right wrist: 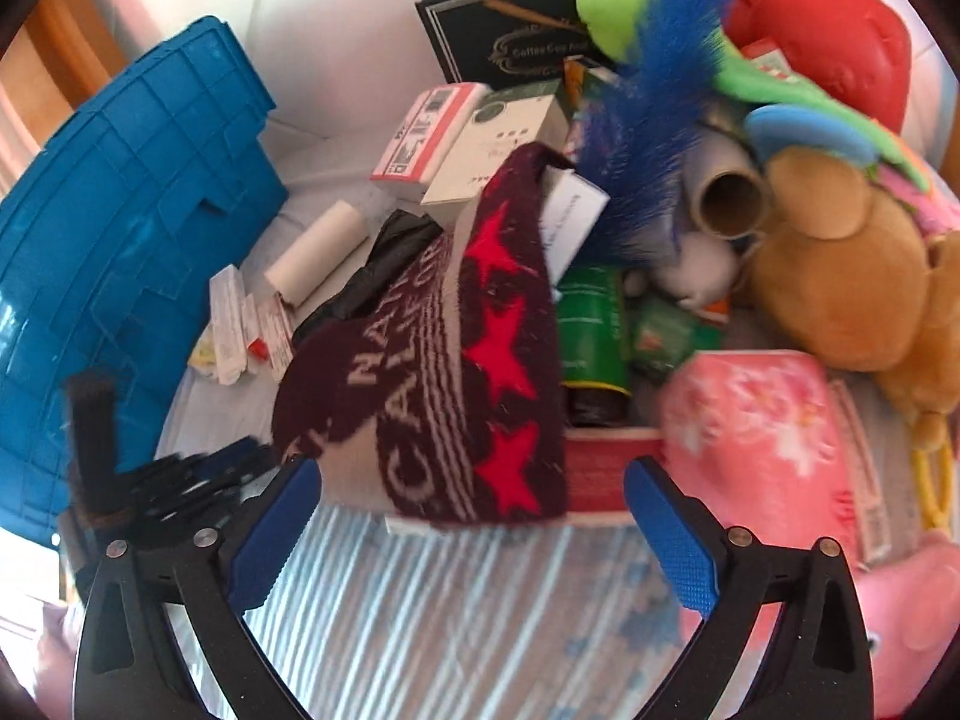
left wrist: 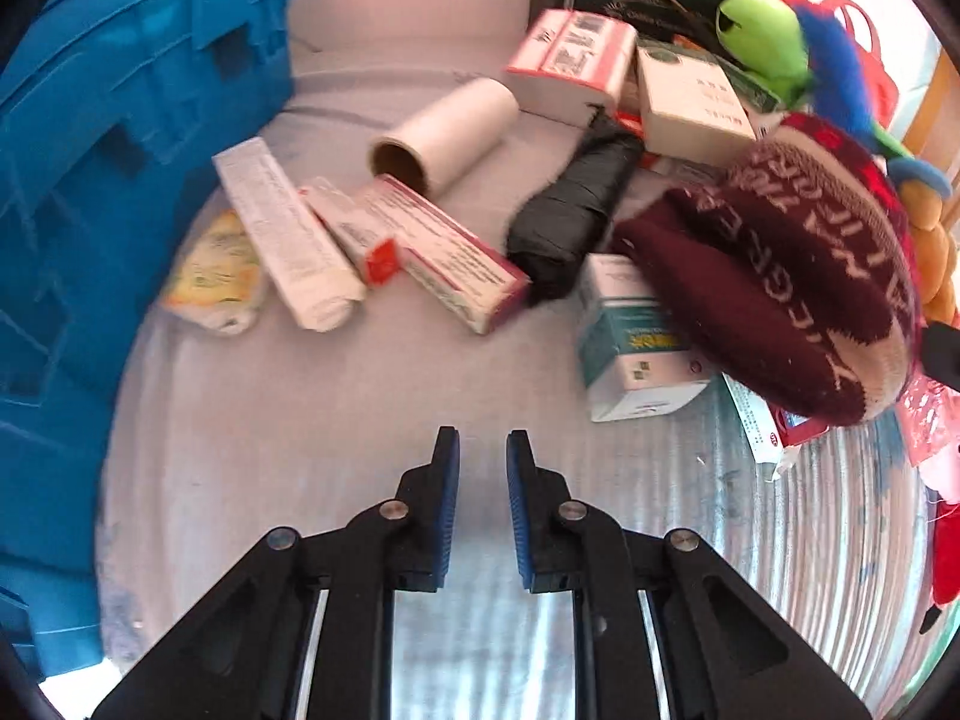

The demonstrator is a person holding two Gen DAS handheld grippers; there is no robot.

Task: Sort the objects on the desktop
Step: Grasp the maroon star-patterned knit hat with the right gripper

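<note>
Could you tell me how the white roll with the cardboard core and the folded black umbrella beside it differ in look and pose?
The white roll is a smooth, rigid cylinder, while the black umbrella is soft, creased fabric.
The roll shows an open brown cardboard core at its near end; the umbrella shows no opening.
The roll lies clear of the boxes behind it, whereas the umbrella's far end runs up against the stacked boxes.
Both lie on their sides on the pale cloth.

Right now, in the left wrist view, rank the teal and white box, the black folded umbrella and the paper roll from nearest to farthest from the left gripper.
1. Teal and white box: nearest the left gripper, ahead to its right, partly under the maroon knit hat.
2. Black folded umbrella: farther back, right of centre.
3. Paper roll: farthest, lying behind the long cartons.
</note>
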